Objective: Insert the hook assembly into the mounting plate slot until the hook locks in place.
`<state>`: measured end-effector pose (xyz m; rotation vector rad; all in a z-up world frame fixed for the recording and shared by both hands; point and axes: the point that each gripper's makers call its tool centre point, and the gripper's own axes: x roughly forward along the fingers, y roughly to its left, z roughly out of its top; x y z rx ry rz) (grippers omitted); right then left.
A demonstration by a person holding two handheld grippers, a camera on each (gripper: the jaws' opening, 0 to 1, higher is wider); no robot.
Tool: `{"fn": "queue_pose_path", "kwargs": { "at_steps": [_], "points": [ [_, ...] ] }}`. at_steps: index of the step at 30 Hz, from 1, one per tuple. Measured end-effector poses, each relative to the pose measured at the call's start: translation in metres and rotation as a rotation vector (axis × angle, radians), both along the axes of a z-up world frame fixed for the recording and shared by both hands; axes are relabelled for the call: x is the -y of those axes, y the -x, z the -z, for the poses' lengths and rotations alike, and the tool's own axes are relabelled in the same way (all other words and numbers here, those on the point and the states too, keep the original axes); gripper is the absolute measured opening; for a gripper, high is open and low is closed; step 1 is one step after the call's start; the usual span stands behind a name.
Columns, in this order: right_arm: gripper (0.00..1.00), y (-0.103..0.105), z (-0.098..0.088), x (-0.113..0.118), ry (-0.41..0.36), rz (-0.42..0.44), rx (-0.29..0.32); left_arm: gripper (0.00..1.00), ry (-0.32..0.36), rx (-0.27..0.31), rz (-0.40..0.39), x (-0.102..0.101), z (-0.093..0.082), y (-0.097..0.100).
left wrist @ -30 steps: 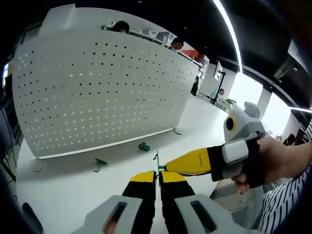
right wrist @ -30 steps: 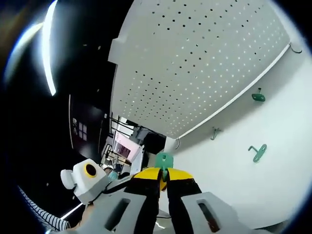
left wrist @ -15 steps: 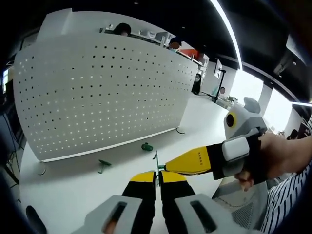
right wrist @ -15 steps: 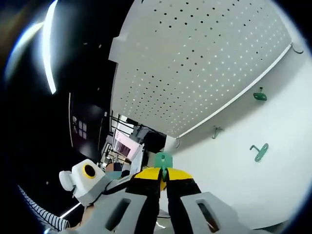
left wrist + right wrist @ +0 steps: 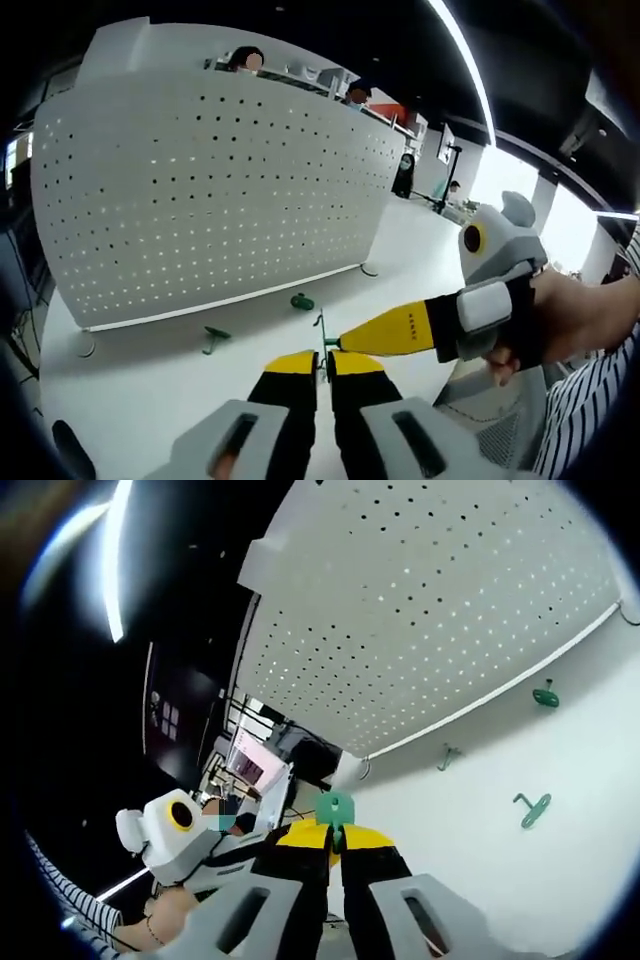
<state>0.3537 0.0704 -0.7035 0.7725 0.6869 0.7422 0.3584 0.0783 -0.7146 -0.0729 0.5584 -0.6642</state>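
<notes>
My right gripper (image 5: 334, 842) rolled slightly, fingers still clenched on the green mounting plate (image 5: 334, 806), left gripper (image 5: 322, 366) still pinching the hook (image 5: 321, 326) beside it; insertion not started.
</notes>
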Motion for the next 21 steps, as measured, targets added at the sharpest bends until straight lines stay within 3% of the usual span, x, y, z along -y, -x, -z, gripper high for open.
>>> {"fn": "queue_pose_path", "kwargs": {
  "at_steps": [9,21],
  "points": [
    [0.00,0.002,-0.007,-0.007,0.093,-0.042,0.103,0.16,0.013,0.004,-0.005,-0.005,-0.003,0.003],
    [0.00,-0.002,-0.017,-0.010,0.300,-0.108,0.316,0.37,0.054,-0.009,-0.004,-0.013,-0.008,0.004]
  ]
}}
